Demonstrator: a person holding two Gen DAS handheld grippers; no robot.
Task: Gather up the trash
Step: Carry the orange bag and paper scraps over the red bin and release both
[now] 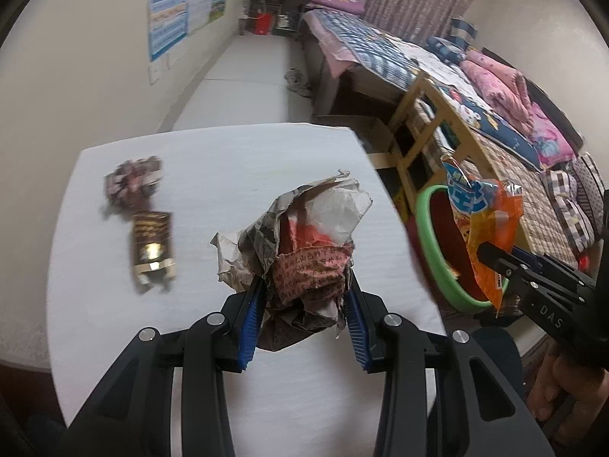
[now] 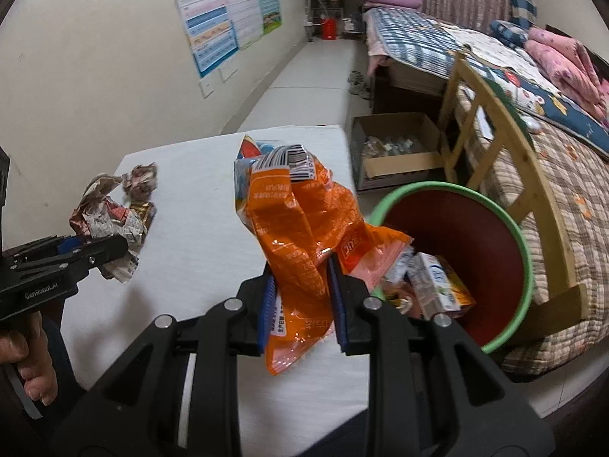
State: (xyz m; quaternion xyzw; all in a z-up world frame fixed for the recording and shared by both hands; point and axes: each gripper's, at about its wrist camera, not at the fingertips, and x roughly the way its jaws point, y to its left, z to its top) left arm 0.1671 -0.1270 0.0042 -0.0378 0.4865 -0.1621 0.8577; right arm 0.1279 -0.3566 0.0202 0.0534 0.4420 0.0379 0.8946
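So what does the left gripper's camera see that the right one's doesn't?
Only the left wrist view shows the brown and gold wrapper in full and the blue pads pressed into the crumpled newspaper.

Only the right wrist view looks into the bin, where a small carton already lies, and shows the open cardboard box on the floor.

Both show the white table, the crumpled ball at its far side, the orange snack bag and the bed.
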